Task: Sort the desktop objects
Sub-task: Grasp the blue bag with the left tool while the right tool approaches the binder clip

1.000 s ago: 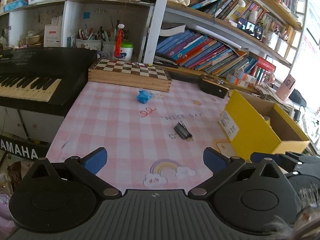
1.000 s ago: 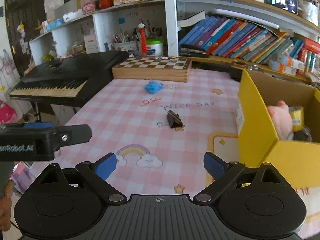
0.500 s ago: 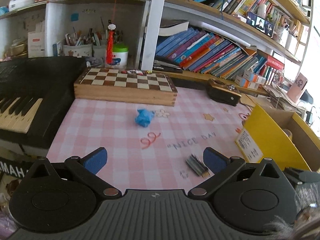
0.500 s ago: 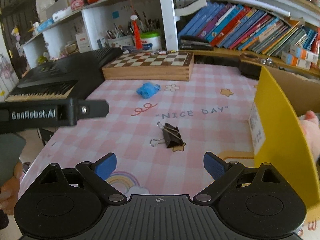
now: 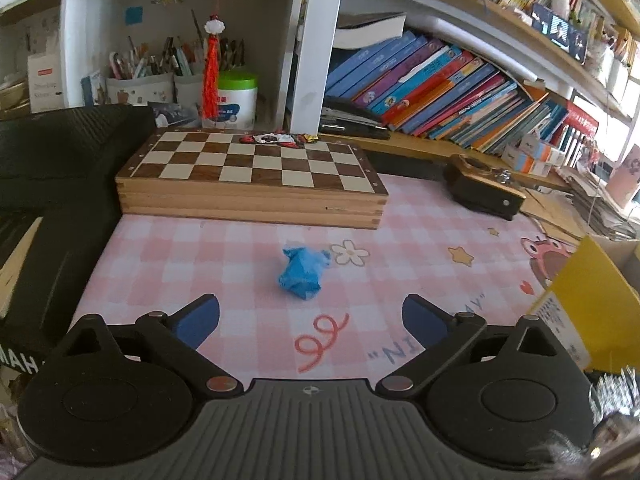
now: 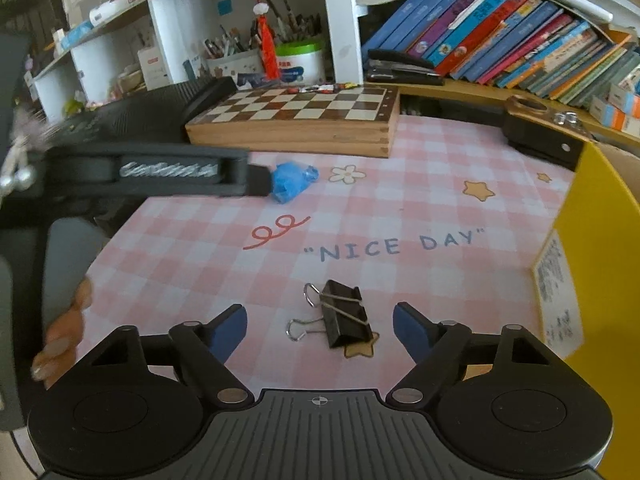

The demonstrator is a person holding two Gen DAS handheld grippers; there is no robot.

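Right wrist: binder clip (image 6: 345, 318) between parted fingers (image 6: 228, 327)

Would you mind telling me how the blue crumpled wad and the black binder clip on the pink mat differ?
The blue crumpled wad is soft-looking and shapeless; the black binder clip is rigid and angular, with silver wire handles. The wad lies near the chessboard box, the clip nearer the yellow box. The left gripper faces the wad; the clip lies just ahead of the right gripper. Both rest loose on the mat, ungrasped.
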